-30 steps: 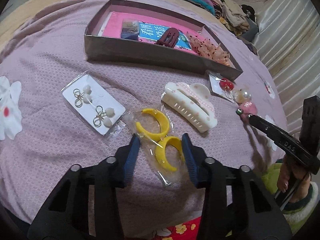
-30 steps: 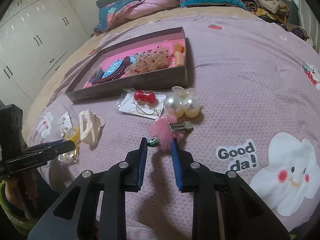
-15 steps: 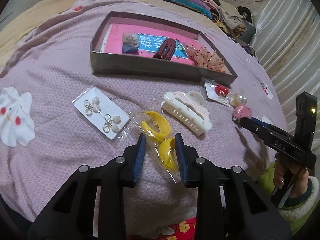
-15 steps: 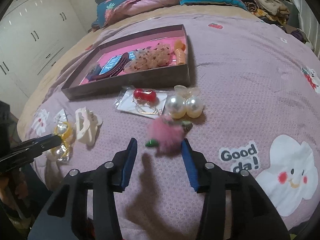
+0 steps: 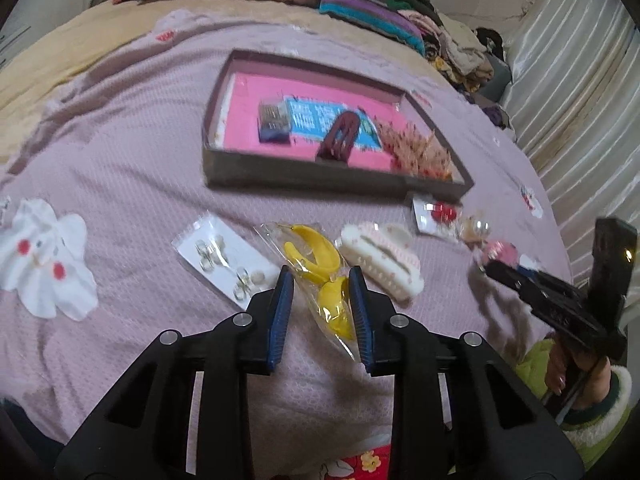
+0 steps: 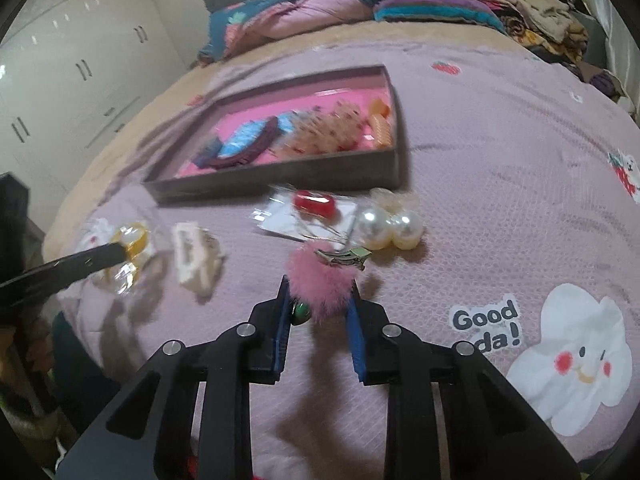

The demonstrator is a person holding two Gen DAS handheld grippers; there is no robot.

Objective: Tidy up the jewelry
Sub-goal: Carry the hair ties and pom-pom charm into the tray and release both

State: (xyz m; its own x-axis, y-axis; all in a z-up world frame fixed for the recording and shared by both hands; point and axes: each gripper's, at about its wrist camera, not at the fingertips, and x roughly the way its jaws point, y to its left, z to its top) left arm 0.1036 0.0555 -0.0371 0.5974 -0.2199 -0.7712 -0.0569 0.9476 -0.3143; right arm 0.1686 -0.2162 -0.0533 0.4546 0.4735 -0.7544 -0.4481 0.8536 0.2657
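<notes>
Yellow hoop earrings in a clear bag (image 5: 320,276) sit between the blue pads of our left gripper (image 5: 320,300), which is clamped on the bag's near end; the bag's far end looks to be trailing toward the bedspread (image 5: 120,140). Our right gripper (image 6: 318,300) has its jaws closing around the pink fluffy clip (image 6: 322,280), and the fluff fills the gap between the pads, with the metal clasp poking out on the far side.

Just beyond, on the mauve bedspread, lie the white claw clip (image 5: 380,256), the card of silver earrings (image 5: 224,258) to its left, the red earring card (image 6: 312,210) and the pearl bobble (image 6: 390,226). Farther off is the shallow tray (image 5: 300,178) with a pink floor, already holding a dark clip, a small box and a spotted scrunchie.

We judge both items are meant for that tray. The risks: the slick plastic bag could slide out of the left pads as we carry it, since only a thin edge is pinched; and the right pads may grip only fur, so the clip could drop or swing free. Both hands heading for one tray could also collide
</notes>
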